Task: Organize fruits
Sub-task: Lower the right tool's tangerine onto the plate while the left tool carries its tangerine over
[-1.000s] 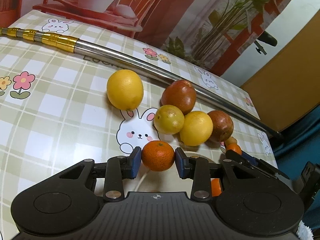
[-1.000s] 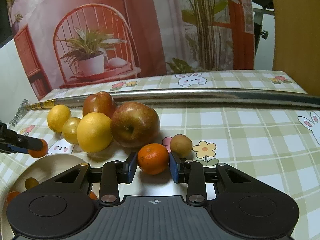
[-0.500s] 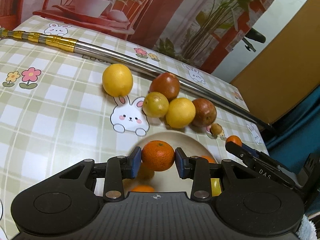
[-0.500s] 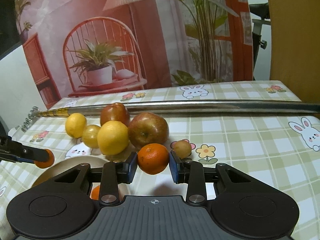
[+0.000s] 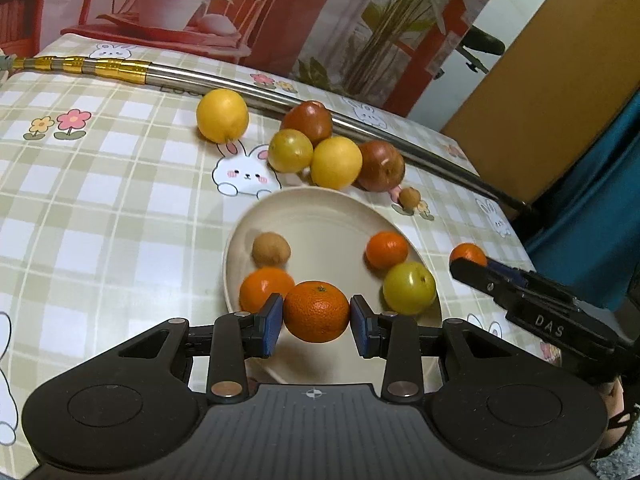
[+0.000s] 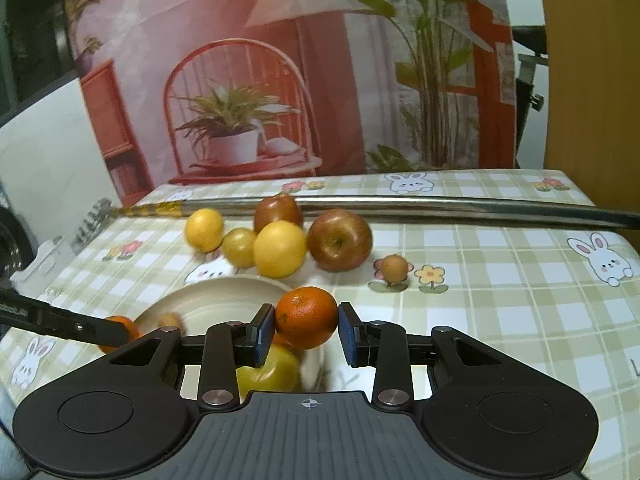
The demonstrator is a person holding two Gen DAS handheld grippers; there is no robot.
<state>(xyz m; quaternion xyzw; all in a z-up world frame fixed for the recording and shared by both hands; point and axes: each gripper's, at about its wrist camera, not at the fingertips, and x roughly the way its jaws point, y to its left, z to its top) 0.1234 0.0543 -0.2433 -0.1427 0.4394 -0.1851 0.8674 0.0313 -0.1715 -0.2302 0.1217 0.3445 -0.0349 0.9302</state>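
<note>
I hold a mandarin clamped in each gripper; released above the plate, either may roll off.

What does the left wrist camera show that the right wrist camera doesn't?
Only the left view shows the plate's whole contents: a brown fruit, two loose oranges and a yellow-green fruit. Only the right view clearly shows the painted chair on the backdrop. Both show each tool shut on an orange, left tool and right tool, plus the metal pole.

Polished metal pole, glossy tablecloth
</note>
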